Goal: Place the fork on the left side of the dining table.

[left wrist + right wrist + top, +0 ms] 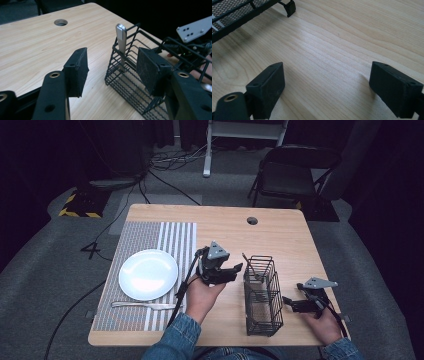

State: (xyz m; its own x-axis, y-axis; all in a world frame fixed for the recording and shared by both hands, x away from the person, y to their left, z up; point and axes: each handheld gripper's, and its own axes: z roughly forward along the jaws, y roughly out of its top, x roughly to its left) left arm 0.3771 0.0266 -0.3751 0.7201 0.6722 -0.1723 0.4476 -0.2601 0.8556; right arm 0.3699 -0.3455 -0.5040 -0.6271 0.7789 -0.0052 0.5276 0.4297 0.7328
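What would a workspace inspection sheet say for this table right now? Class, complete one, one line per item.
Surface: wooden table, striped mat on its left part.
Job's things: wire caddy upright, one utensil standing in it.
Clutter: plate on the mat, knife beside it.
Grippers: left tongs open beside the caddy, holding nothing; right tongs open over bare wood.
Cables: one trails from the left tongs off the near edge; more on the floor.
Surroundings: folding chair beyond the table, grey carpet.

Plate, knife, striped placemat.
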